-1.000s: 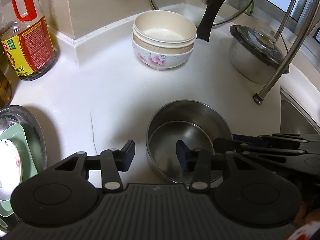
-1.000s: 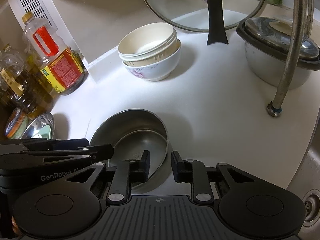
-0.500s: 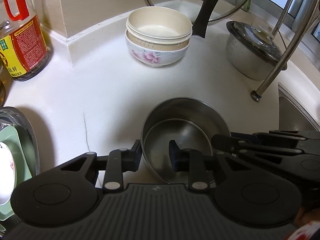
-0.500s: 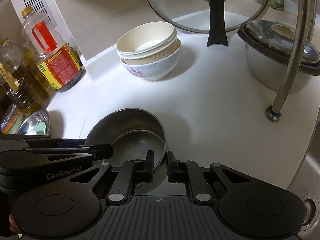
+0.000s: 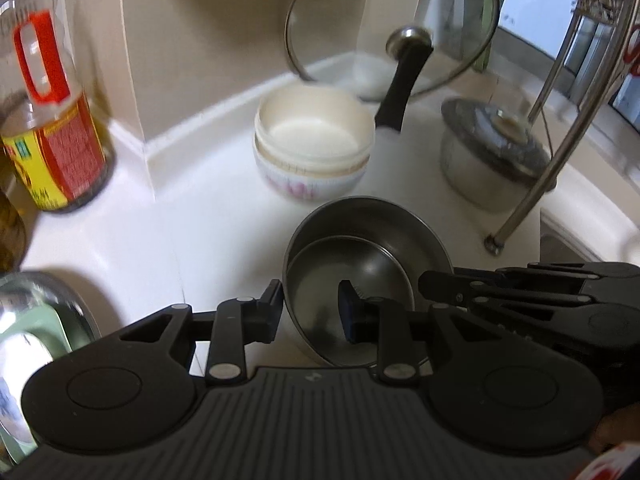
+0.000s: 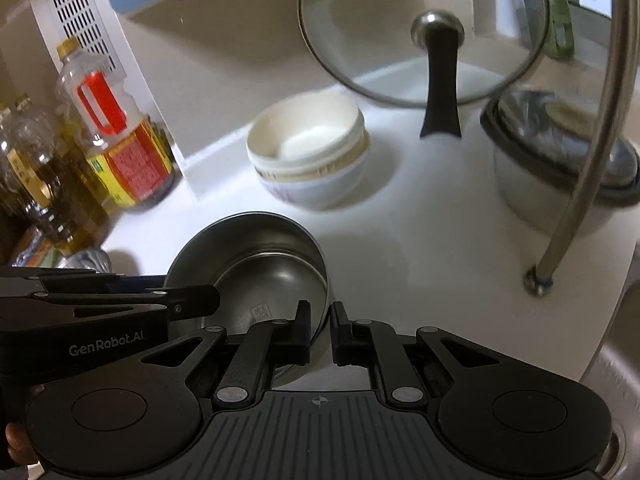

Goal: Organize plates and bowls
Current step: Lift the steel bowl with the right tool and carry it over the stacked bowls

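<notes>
- The round stainless-steel bowl (image 5: 362,264), with a second, smaller steel dish nested inside it, is gripped from two sides, just in front of the stack of cream and floral ceramic bowls (image 5: 314,152) on the white counter (image 5: 192,216).
- The left gripper (image 5: 310,312) has just been closing: its fingers are narrow and clamp the steel bowl's left rim, one finger outside the wall and one inside.
- The right gripper (image 6: 320,330) has also just drawn its fingers in; they pinch the opposite rim through a thin slit, again with one finger on each side of the wall.
- Opposite grips likely keep the slick nested pair level and stop the inner dish from sliding.
- The bowl appears to be clear of the counter, though contact underneath is hard to judge.
- The ceramic stack seems the likely place to gather it, well short of the lidded steel pot (image 6: 560,168) and the glass pan lid (image 6: 424,32) leaning against the wall.
- The oil bottle with the red handle (image 6: 116,140) stands off to the left, out of the way.
</notes>
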A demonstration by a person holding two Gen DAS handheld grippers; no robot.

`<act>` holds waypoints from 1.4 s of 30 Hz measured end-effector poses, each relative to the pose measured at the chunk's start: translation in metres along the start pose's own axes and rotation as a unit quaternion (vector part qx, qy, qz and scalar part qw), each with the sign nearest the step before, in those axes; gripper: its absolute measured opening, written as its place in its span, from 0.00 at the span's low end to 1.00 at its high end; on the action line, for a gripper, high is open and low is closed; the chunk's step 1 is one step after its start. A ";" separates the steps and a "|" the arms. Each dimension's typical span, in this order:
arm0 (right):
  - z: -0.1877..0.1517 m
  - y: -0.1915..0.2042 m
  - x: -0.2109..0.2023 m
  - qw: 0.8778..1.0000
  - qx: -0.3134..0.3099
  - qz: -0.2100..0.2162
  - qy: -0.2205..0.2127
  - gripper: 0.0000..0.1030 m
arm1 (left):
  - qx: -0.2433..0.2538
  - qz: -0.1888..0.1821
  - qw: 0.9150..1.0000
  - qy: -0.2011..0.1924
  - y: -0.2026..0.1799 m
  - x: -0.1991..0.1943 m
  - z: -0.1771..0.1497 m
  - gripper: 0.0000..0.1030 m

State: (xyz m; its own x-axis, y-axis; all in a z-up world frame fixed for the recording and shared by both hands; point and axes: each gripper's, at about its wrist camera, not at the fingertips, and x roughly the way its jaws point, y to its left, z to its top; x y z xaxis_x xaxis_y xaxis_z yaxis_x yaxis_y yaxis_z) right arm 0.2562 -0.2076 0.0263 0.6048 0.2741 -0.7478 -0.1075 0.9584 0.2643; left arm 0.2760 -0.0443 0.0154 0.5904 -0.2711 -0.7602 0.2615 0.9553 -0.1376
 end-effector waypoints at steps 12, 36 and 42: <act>0.075 0.003 -0.005 0.998 -0.022 0.011 -0.053 0.10 | 0.013 0.014 0.997 -0.070 -0.001 -0.009 0.061 0.27; 0.138 -0.032 0.066 0.999 -0.015 0.003 -0.045 0.10 | 0.022 0.044 0.997 -0.058 0.007 0.064 0.116 0.28; 0.140 -0.035 0.074 0.999 -0.009 0.001 -0.038 0.10 | 0.018 0.040 0.998 -0.046 0.009 0.073 0.116 0.28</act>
State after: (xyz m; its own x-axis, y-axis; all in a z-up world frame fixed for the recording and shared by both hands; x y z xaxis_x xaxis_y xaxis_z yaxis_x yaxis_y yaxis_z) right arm 0.4154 -0.2316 0.0469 0.6622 0.2704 -0.6989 -0.1232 0.9592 0.2545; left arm 0.4104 -0.0688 0.0320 0.6783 -0.2047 -0.7057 0.2362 0.9702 -0.0544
